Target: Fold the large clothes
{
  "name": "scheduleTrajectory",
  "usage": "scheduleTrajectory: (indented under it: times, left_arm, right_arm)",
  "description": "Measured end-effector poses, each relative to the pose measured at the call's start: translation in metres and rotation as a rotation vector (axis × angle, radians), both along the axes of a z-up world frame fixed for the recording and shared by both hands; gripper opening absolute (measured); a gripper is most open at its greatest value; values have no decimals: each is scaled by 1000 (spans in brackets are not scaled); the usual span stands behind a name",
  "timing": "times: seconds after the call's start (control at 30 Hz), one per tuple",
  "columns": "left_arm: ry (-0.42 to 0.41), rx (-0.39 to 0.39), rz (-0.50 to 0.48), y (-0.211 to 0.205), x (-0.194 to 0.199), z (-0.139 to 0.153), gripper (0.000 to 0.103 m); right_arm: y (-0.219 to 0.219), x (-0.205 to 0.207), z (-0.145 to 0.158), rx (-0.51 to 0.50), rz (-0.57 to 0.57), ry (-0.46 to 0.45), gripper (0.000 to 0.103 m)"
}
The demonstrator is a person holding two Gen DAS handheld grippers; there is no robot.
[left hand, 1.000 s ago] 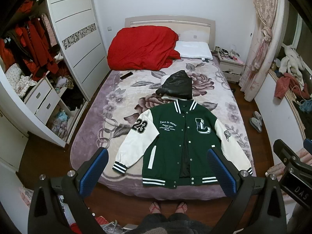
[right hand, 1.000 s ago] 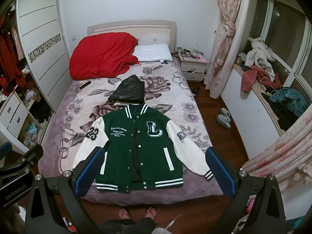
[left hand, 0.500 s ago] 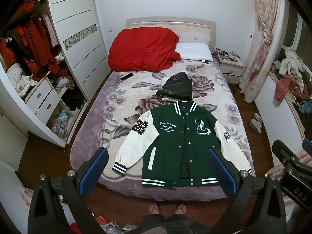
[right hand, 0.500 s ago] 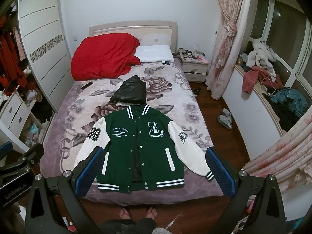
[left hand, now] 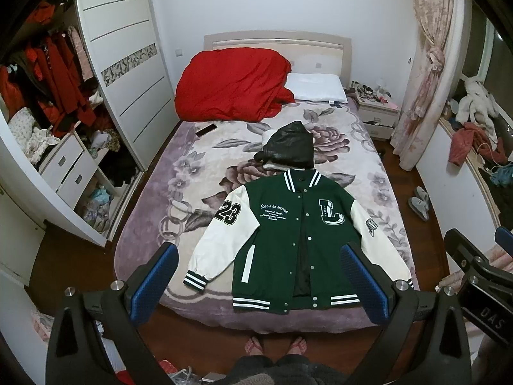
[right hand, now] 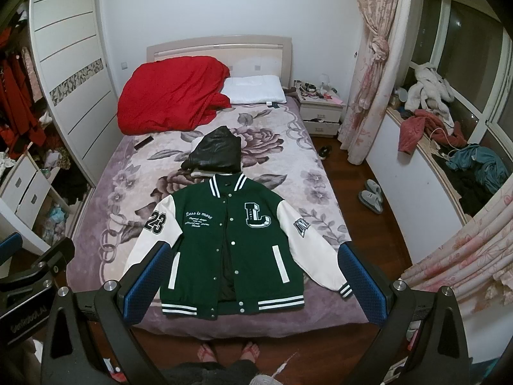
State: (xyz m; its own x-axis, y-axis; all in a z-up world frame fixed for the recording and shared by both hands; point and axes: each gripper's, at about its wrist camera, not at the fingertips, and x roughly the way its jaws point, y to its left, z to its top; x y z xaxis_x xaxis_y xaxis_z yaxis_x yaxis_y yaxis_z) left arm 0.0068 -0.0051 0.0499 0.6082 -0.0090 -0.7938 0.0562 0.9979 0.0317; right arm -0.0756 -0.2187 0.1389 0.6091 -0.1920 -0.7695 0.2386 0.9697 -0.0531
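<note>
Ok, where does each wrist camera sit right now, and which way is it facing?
Left wrist: above the bed's foot, facing the headboard; open left tongs frame the green varsity jacket, with the person's feet and right tongs at the right edge.
Right wrist: a little further right, same heading; open right tongs frame the jacket, left tongs at the left edge.
Shared: jacket, black garment, red duvet.

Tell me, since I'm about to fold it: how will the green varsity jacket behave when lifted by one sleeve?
The green varsity jacket will probably sag limply, since it lies flat and soft on the bed. Its white sleeves look smooth and leather-like, so the fingers may slip. Its front hangs partly open, so the panels could flop apart.
</note>
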Motion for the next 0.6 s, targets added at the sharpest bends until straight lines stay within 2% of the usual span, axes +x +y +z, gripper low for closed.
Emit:
scheduleTrajectory:
  times: [0.23,0.4,0.5,0.6]
  left_arm:
    - [-9,-5,0,-1,1,-6,103]
    - [-83,-59,11,2,21,-27,103]
    - [-102,-69,-3,-1,46,-52,103]
    - [-62,-76,-27,-8,79,-90,103]
  right_arm:
    - [-2,-2,3,5,-9,-3,103]
    - [-5,14,5,51,-62,-31,103]
    - [-21,40,-19,126,-95,-65,103]
    - [-54,64,-71,215,-144,-4,103]
